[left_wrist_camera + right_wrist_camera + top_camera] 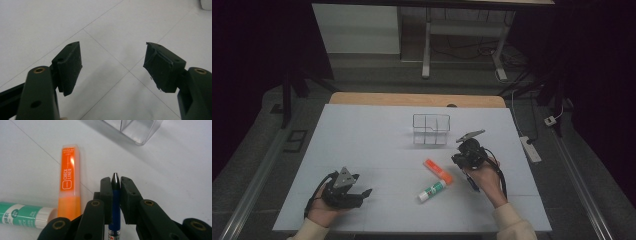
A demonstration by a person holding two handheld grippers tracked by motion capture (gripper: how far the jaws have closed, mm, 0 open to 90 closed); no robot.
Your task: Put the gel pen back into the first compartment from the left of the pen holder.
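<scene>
The right hand-held gripper [116,185] is clamped on a blue pen [115,207] — right of the highlighter [438,171] and glue stick [432,191]. The left hand-held gripper [113,66] rests near-left on the counter [377,145], jaws apart.

Open white tabletop [362,135] stretches wide to the left of the clear organizer [431,129], where I see room for a tool to pass. In front of the organizer, the orange highlighter [438,171] and the green-and-white glue stick [432,190] lie touching end to end, blocking that patch. My right tool [115,185], clamped on a blue pen [115,207], sits just right of them. My left tool [357,192] rests well left, jaws apart over bare tabletop.
</scene>
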